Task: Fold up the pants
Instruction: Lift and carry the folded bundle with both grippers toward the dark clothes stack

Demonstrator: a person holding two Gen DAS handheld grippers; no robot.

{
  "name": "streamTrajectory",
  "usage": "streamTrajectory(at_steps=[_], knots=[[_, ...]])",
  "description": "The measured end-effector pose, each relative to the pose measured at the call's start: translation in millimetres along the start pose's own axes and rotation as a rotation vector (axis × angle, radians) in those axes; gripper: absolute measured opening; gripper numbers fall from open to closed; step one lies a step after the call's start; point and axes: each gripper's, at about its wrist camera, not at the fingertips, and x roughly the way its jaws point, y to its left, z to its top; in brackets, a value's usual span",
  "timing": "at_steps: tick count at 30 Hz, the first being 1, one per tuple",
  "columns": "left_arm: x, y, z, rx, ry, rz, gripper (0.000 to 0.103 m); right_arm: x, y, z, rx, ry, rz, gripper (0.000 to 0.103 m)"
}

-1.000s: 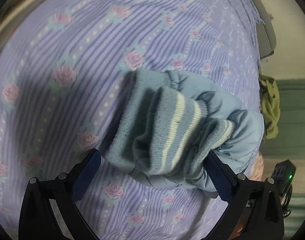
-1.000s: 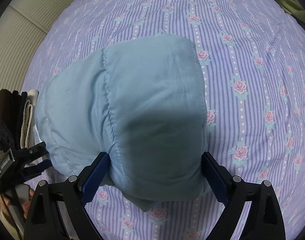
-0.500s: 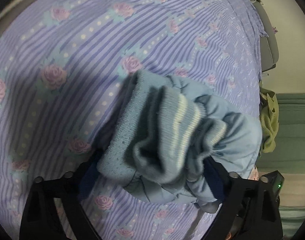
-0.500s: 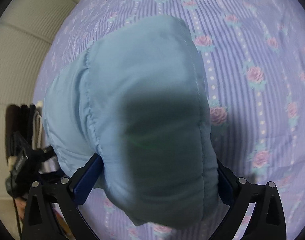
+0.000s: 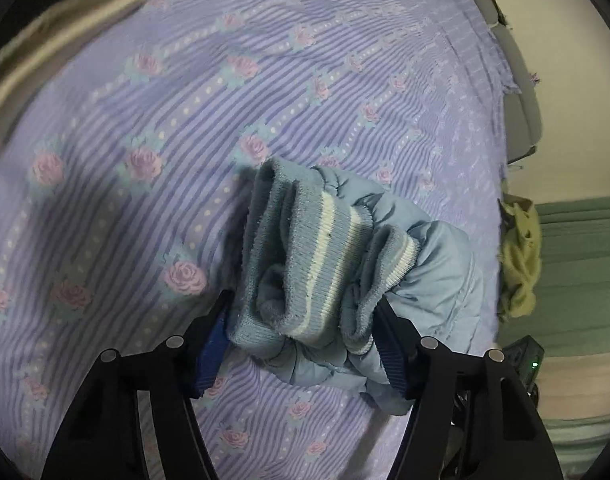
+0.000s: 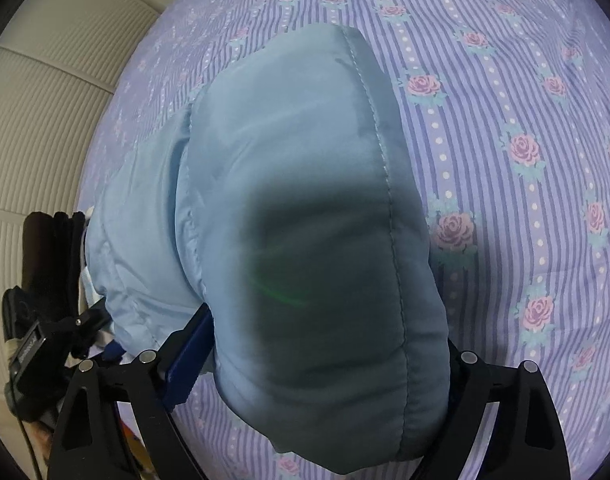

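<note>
Padded light-blue pants [image 6: 305,208] bunched over a bed sheet [image 5: 153,128], lilac stripes with pink roses. Left tool [image 5: 303,340] clamped on the ribbed striped cuffs [image 5: 317,256]; right tool [image 6: 317,364] squeezing the puffy folded end. Olive cloth [image 5: 519,256] past the sheet's edge, ribbed beige wall [image 6: 45,120] beyond. No readable writing anywhere

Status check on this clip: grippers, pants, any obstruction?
Left hand-held gripper shut on padded light-blue pants at striped knit cuffs. Right hand-held gripper shut on bundle's smooth end. Nothing blocking on purple floral bedsheet.
</note>
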Motion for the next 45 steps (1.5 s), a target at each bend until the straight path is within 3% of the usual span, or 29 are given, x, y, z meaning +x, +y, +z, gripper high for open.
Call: streamTrajectory(at_steps=[4, 8, 10, 13, 19, 21, 24, 27, 30, 37, 45], knots=[[-11, -35, -2, 0.110, -0.043, 0.068, 0.063, -5, -2, 2, 0.021, -0.016, 0.003, 0.089], [-17, -50, -2, 0.170, -0.072, 0.048, 0.062, -21, 2, 1, 0.008, -0.066, -0.013, 0.077], [-8, -40, 6, 0.141, -0.052, 0.039, 0.063, -24, 4, 1, -0.002, -0.083, -0.019, 0.077], [8, -15, 18, 0.041, -0.012, 0.014, 0.067, -11, -6, 6, 0.043, -0.040, 0.025, 0.080], [30, -1, 22, -0.014, 0.020, -0.005, 0.078, 0, -7, 7, 0.032, -0.026, 0.019, 0.081], [36, 5, 24, -0.041, 0.033, -0.021, 0.078, 4, -2, 9, 0.018, -0.027, 0.002, 0.080], [31, 2, 23, -0.021, 0.037, -0.027, 0.066, 1, 4, 9, -0.004, -0.033, -0.027, 0.073], [19, -10, 19, 0.045, 0.029, -0.009, 0.056, -10, 23, 4, -0.071, -0.056, -0.062, 0.061], [4, -25, 13, 0.124, 0.006, 0.018, 0.053, -24, 40, 0, -0.133, -0.087, -0.098, 0.054], [-38, -49, -5, 0.219, -0.050, 0.004, 0.051, -78, 58, -18, -0.205, -0.179, -0.097, 0.050], [-129, -92, -53, 0.331, -0.196, -0.060, 0.051, -172, 69, -59, -0.246, -0.324, -0.059, 0.050]])
